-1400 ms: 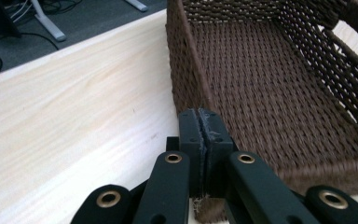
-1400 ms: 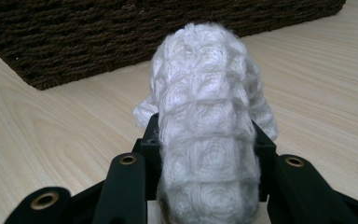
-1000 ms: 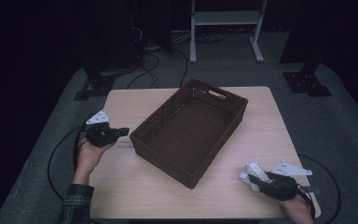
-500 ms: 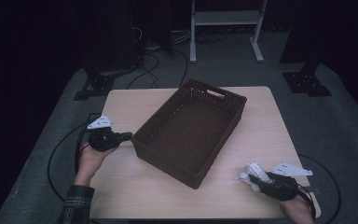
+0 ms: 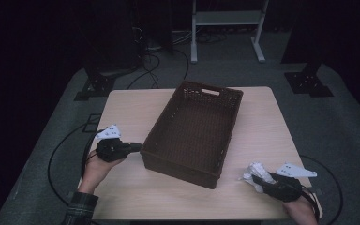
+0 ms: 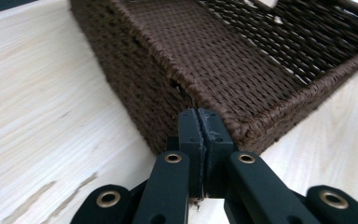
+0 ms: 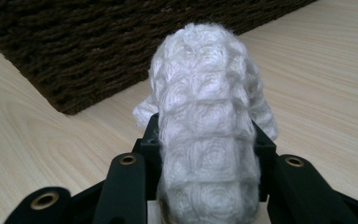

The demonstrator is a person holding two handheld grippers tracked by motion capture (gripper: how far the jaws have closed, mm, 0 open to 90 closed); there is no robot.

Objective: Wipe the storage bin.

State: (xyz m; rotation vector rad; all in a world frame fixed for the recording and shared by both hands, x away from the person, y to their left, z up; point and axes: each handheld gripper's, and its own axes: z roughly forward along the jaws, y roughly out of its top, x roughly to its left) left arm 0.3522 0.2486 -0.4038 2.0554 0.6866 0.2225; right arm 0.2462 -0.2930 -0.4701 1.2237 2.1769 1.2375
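My right gripper (image 5: 258,178) is clamped on a white knitted cloth (image 7: 209,116), which bulges up between the jaws and hangs just above the light wooden table (image 5: 136,105) near its right front corner, just off the basket's near right corner. My left gripper (image 6: 199,122) has its jaws pressed together on nothing, the tips up against the near left corner of the brown wicker basket (image 5: 194,129). The basket sits askew in the middle of the table, its woven floor bare.

Table (image 5: 136,105): pale wood, stood on grey floor
Frame (image 5: 227,18): white, beyond the table
Cables (image 5: 157,63): lay on floor
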